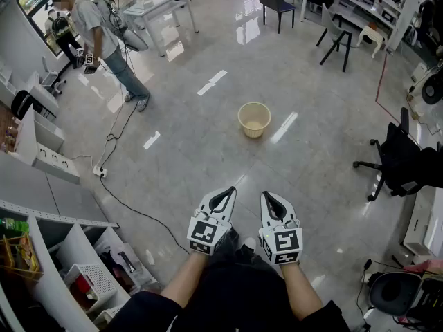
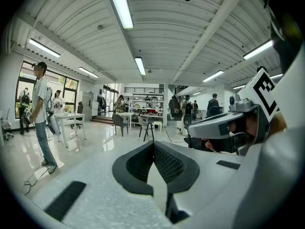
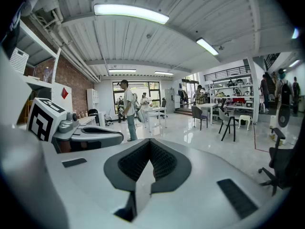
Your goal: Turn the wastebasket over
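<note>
One chair (image 1: 400, 159) (black) right of wastebasket (image 1: 253, 131)

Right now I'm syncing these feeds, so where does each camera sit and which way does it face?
Head view: on the person's head, aimed steeply down at floor and wastebasket; both forearms, left gripper and right gripper show.
Left gripper view: on that gripper, facing nearly level across the room over its shut jaws; right gripper at right.
Right gripper view: likewise, with left gripper at left.
Shared: all three show the standing person.
</note>
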Tool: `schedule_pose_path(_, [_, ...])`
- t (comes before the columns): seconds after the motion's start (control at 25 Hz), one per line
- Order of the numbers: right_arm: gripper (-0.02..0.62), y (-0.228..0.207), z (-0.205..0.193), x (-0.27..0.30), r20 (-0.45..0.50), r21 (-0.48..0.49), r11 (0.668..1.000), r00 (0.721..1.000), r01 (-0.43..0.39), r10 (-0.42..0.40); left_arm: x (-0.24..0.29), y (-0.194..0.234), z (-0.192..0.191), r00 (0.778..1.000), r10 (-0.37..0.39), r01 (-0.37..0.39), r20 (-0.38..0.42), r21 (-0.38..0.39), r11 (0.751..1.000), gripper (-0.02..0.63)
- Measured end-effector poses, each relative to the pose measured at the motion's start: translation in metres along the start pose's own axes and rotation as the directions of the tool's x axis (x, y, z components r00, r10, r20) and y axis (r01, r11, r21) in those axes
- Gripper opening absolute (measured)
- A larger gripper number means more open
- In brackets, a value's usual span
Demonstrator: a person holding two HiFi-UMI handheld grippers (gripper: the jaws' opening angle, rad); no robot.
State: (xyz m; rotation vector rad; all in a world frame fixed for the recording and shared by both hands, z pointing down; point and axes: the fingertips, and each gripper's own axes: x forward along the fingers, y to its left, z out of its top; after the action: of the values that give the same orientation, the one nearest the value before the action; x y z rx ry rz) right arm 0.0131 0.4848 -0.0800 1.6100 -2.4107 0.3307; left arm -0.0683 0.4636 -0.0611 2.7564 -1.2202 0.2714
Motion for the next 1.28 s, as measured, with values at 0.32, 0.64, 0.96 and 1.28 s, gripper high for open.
schedule_pose_path(0.32, [0.011,-0.009,-0.005,-0.007,0.015,0.08,0.997,1.0,-0.021,0.02,0.006,-0.007,0.005,1.0,-0.002,0.002,-0.003,0.0,1.0,0.008])
schedule_pose_path(0.64, [0.011,-0.025,-0.009,-0.015,0.014,0.079,0.997,1.0,-0.016,0.015,0.022,-0.018,-0.002,0.999,-0.037,0.038,-0.031,0.043,0.998,0.008])
schedule_pose_path(0.96, [0.011,-0.041,-0.02,0.008,-0.031,0.094,0.996,0.999,-0.008,0.011,0.047,0.004,-0.012,0.998,-0.047,0.048,-0.052,0.022,0.999,0.008])
schedule_pose_path(1.28, [0.011,-0.081,-0.008,0.08,-0.077,0.092,0.996,0.997,0.007,0.0,0.119,0.053,-0.013,0.995,-0.078,0.079,-0.064,0.001,0.997,0.008])
